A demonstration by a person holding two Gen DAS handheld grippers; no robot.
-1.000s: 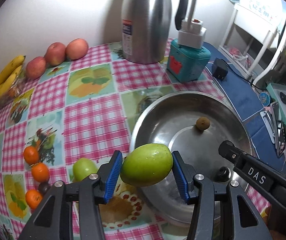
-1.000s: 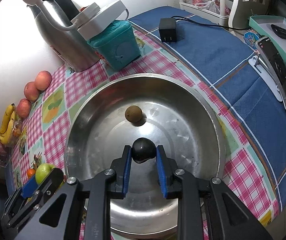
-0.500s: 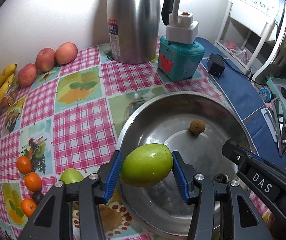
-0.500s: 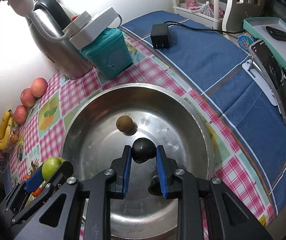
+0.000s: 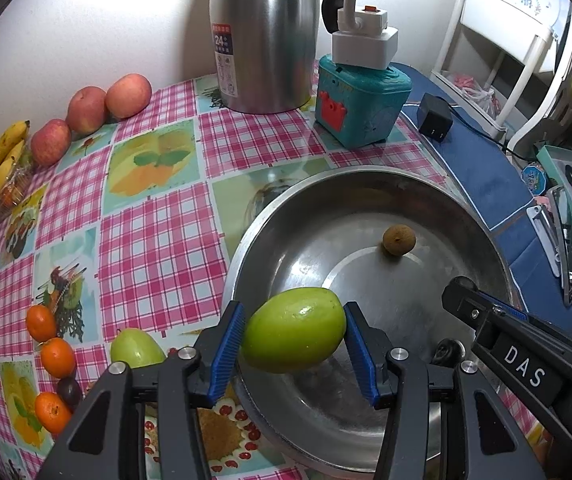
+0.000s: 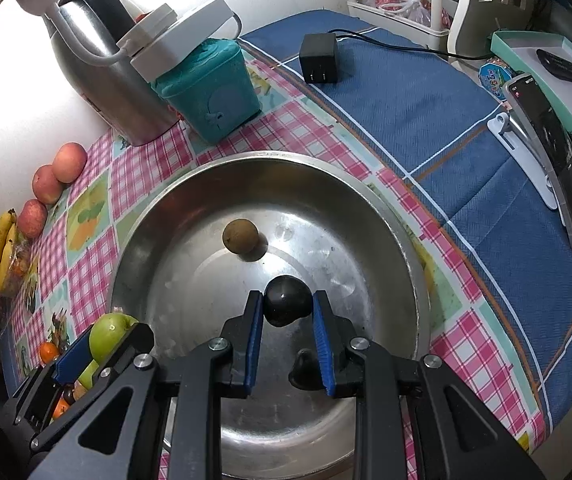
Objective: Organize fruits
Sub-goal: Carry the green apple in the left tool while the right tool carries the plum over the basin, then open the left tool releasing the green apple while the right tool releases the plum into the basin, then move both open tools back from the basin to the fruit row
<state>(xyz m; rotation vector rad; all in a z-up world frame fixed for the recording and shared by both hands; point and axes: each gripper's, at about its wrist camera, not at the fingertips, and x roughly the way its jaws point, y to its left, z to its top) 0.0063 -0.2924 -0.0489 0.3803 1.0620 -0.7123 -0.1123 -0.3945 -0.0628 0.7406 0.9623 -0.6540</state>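
Kettle (image 5: 264,36), teal box (image 5: 361,106) behind basin (image 5: 246,248); brown fruit (image 5: 398,240) inside.

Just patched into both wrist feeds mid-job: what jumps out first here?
A big green fruit is clamped in the left gripper, hanging above the near left rim of a wide steel basin. The right gripper holds a small dark fruit over the basin's middle, where one brown round fruit already lies. Behind, a steel kettle stands by the wall.

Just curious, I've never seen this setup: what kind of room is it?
Probably a home kitchen or dining corner: a checked tablecloth with fruit, a steel kettle, and a big metal bowl.
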